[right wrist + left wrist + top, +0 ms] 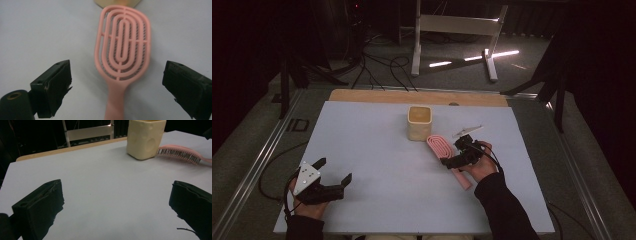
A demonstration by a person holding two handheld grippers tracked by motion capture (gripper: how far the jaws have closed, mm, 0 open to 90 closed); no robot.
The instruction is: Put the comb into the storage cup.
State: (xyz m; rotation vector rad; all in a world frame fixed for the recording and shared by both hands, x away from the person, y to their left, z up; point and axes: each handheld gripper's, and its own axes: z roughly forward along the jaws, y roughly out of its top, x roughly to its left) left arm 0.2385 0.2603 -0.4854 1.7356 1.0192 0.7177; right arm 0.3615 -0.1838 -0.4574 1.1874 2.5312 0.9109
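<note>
While your right hand-held gripper point(117, 87) hangs wide open right over the pink brush point(122, 50), which lies flat on the surface point(372, 150) beside the yellow cup point(419, 122), its handle points back at you, between the jaws.

Open left tool point(117, 205), cream cup point(145, 138) touching pink hairbrush point(180, 154) beyond.

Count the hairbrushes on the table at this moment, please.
1. A single pink hairbrush lies bristles down on the white table, its head beside the cream cup. The right gripper hovers open above it, jaws either side of the neck. Nothing seems to hide another.
</note>
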